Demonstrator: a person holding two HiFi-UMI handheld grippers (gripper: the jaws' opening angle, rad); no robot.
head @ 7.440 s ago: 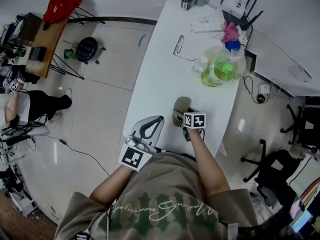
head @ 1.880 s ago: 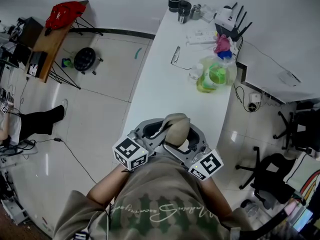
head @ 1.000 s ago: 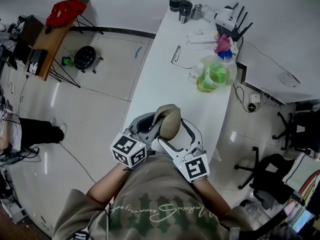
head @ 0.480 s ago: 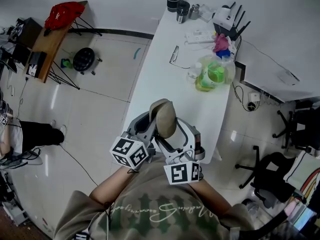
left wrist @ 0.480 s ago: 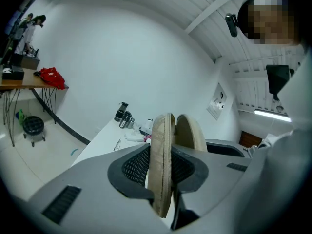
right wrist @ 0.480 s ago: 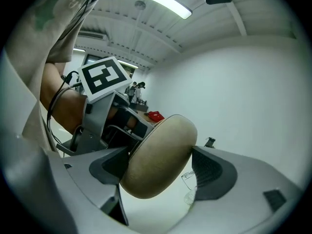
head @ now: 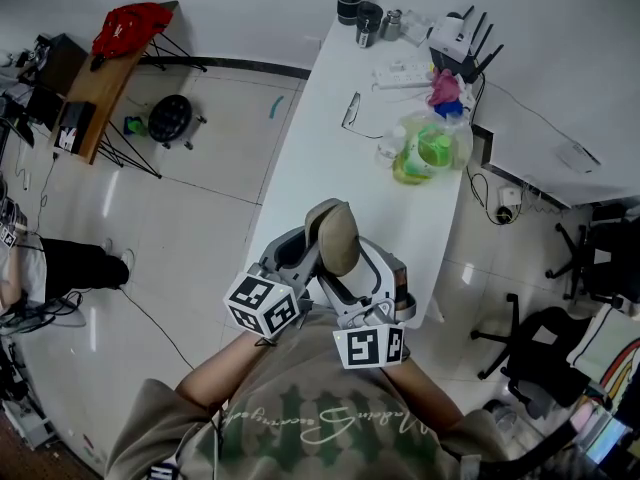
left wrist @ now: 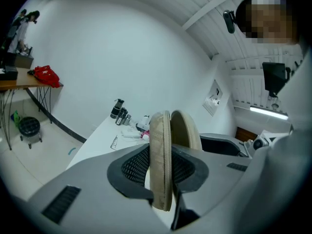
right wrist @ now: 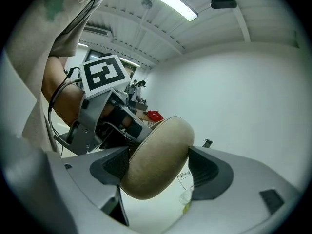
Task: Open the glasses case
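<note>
Within left gripper (left wrist: 161, 165) and right gripper (right wrist: 158, 167) jaws, glasses case (head: 335, 236) sits.

Glasses case (left wrist: 160, 150) far half partly hidden behind left gripper (left wrist: 162, 167), person (head: 70, 263) cut off at left edge, far tabletop items (head: 365, 13) indistinct

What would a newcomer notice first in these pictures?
A beige glasses case stands upright in the air, clamped between the left gripper and right gripper, over the near end of the white table; its halves look slightly parted. Farther along the table sits a green bottle in a clear bag.
</note>
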